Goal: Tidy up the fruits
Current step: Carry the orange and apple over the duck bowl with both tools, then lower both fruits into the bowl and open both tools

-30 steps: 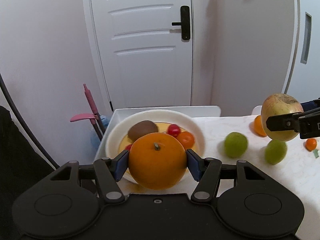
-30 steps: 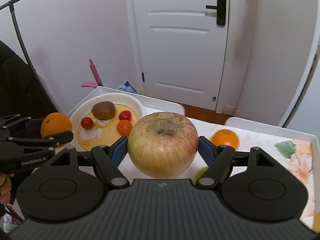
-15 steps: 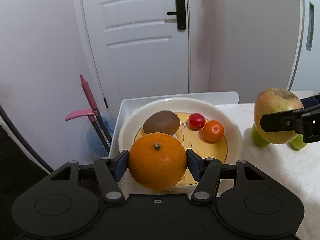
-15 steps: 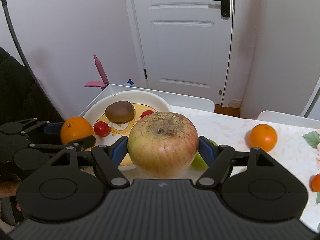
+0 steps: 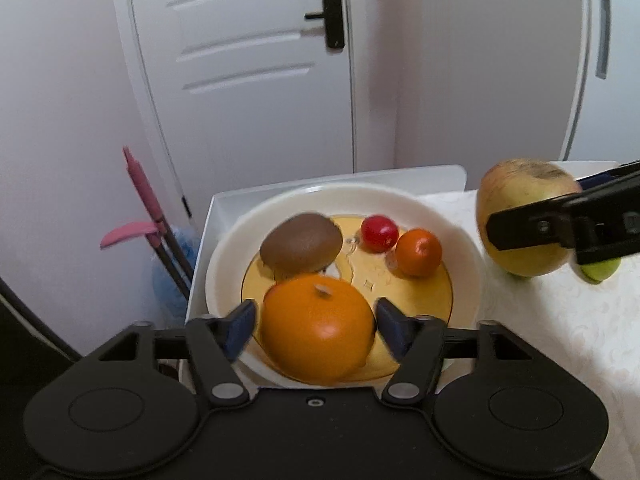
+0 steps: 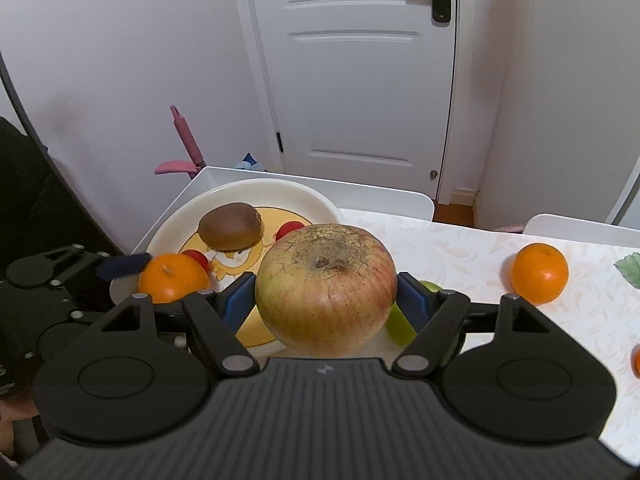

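Orange over plate, apple clamped beside it.

The left claw (image 5: 316, 326) is pitched down over the plate (image 5: 460, 232); its jaws have just been opening, and the orange (image 5: 318, 328) sits between them, gaps visible (near the kiwi (image 5: 301, 242)). The right claw (image 6: 326, 300), likewise pitched down, is gripping the apple (image 6: 326, 290) above the worktop (image 6: 460, 252).

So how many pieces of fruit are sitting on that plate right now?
4: a kiwi at the back left, a cherry tomato, a small orange at the back right, and a big orange in front between the left tongs. Something small may hide behind it.
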Demonstrator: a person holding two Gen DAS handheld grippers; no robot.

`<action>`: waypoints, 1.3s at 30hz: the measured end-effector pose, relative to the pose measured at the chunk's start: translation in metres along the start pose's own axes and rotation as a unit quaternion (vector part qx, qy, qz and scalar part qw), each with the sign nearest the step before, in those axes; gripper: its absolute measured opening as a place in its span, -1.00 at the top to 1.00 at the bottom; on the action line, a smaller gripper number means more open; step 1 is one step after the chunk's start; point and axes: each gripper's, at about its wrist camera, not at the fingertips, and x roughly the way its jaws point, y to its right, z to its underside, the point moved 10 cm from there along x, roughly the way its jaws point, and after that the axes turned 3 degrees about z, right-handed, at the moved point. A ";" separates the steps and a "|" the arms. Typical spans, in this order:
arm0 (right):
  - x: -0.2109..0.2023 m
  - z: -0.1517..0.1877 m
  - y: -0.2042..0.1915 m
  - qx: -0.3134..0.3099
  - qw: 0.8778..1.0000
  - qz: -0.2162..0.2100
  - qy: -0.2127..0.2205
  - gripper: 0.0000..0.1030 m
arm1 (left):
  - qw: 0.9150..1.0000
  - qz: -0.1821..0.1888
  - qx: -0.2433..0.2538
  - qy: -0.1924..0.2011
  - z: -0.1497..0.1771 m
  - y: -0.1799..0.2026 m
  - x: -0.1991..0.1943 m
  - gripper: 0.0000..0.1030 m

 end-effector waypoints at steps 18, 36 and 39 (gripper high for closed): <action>0.000 -0.007 -0.021 -0.024 0.999 -0.026 -0.003 -0.75 | 1.000 -0.002 -0.022 0.007 0.015 -0.005 -0.042 -0.93; 0.037 0.001 -0.125 -0.160 0.972 -0.175 -0.001 -0.75 | 0.999 -0.027 -0.033 0.001 0.036 -0.022 -0.059 -0.93; 0.044 0.009 -0.130 -0.177 0.968 -0.178 -0.007 -0.76 | 0.999 -0.026 -0.033 -0.002 0.039 -0.021 -0.058 -0.93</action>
